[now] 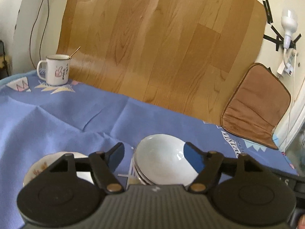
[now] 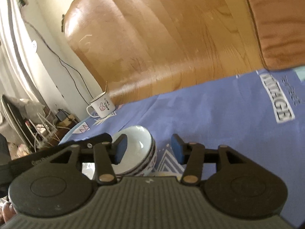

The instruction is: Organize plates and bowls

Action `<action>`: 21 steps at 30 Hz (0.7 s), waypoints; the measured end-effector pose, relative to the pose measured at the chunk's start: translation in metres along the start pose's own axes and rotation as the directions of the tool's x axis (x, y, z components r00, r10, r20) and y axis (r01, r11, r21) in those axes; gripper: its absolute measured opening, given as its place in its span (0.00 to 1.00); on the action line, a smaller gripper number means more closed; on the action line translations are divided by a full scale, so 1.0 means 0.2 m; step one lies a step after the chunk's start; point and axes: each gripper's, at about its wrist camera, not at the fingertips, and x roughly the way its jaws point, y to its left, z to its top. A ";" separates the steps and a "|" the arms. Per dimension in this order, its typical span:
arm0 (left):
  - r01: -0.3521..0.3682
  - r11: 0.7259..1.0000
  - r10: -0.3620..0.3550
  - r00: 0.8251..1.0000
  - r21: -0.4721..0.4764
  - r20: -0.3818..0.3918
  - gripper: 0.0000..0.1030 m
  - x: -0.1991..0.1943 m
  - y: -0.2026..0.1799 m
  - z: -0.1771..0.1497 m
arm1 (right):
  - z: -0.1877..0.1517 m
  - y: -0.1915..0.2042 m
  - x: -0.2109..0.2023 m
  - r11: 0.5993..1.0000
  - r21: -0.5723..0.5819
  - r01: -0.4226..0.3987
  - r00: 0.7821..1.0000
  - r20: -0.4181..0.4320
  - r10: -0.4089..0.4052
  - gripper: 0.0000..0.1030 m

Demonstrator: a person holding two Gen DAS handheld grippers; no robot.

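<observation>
A stack of white bowls [image 1: 162, 162] with dark rim stripes sits on the blue tablecloth [image 1: 57, 118]. My left gripper [image 1: 155, 158] is open just above it, its fingers either side of the top bowl, apart from it. A floral plate [image 1: 40, 168] lies to the left, partly hidden by the gripper body. In the right wrist view the same bowl stack [image 2: 135, 148] sits low at centre-left. My right gripper [image 2: 148, 148] is open and empty, its left finger [image 2: 120, 148] over the bowl. The left gripper's black body [image 2: 57, 150] shows at the left.
A white enamel mug [image 1: 55, 69] with a spoon stands at the cloth's far left edge; it also shows in the right wrist view [image 2: 103, 106]. A brown cushion [image 1: 255, 105] lies on the wooden floor at the right. Plates and clutter [image 2: 17, 120] lean beyond the table's left.
</observation>
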 end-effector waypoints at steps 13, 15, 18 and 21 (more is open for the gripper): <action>0.033 0.999 -0.033 0.999 -0.008 -0.038 0.86 0.04 0.06 0.06 | -0.09 -0.03 -0.09 0.999 -0.014 -0.047 0.998 -0.036 0.047 0.63; 0.045 0.999 -0.045 0.998 -0.005 -0.049 0.86 0.05 0.07 0.07 | -0.11 -0.03 -0.11 0.998 -0.043 -0.043 0.998 -0.039 0.041 0.64; 0.085 0.996 -0.085 0.993 0.001 -0.080 0.86 0.05 0.10 0.09 | -0.13 -0.01 -0.12 0.995 -0.095 -0.037 0.998 -0.046 0.033 0.64; 0.114 0.994 -0.113 0.988 -0.002 -0.106 0.86 0.07 0.12 0.12 | -0.15 0.02 -0.11 0.988 -0.149 -0.038 0.998 -0.057 0.030 0.64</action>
